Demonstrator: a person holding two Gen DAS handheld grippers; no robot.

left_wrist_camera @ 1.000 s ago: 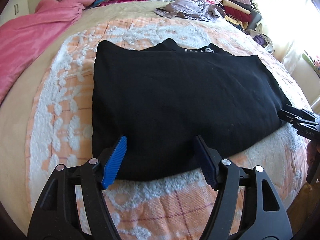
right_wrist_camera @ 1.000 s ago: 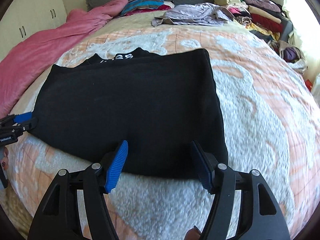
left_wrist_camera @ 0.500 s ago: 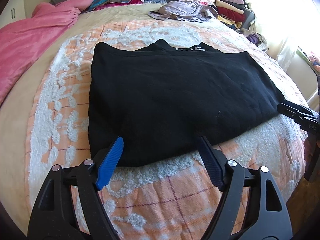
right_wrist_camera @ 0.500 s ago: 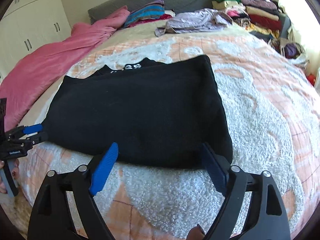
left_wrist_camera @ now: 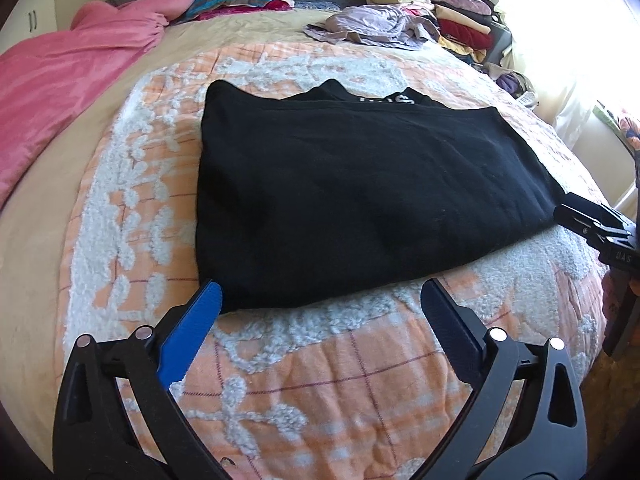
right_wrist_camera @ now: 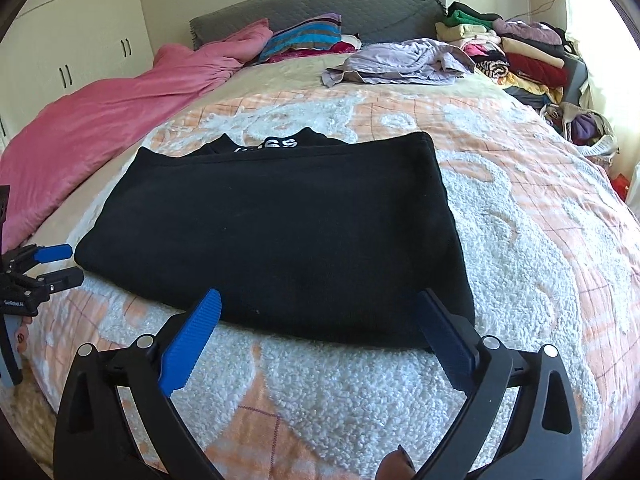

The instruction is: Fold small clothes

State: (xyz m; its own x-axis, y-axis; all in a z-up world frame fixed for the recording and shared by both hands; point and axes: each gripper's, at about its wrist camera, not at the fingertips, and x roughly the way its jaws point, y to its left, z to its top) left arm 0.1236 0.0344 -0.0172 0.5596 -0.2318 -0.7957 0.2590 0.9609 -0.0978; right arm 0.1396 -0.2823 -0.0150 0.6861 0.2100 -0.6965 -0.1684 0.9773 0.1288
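A black garment (left_wrist_camera: 360, 200) lies folded flat on the orange and white bedspread (left_wrist_camera: 320, 368), its collar with white lettering at the far edge. My left gripper (left_wrist_camera: 320, 300) sits just in front of the garment's near edge, jaws still opening wide, nothing between them. In the right wrist view the same black garment (right_wrist_camera: 280, 232) fills the middle. My right gripper (right_wrist_camera: 320, 312) hovers at its near right corner, jaws also opening, the pads clear of the cloth. Each gripper shows at the other view's edge: the right gripper (left_wrist_camera: 600, 228), the left gripper (right_wrist_camera: 44, 268).
A pink quilt (right_wrist_camera: 100, 128) covers the bed's left side. A crumpled lilac garment (right_wrist_camera: 400, 60) and striped pillows (right_wrist_camera: 304, 36) lie near the grey headboard (right_wrist_camera: 360, 4). Stacked folded clothes (right_wrist_camera: 520, 52) stand at the far right. White wardrobe doors (right_wrist_camera: 60, 40) are at the left.
Both grippers let go of the garment's near edge, opened wide and drew back a little. The garment now lies free on the bedspread.
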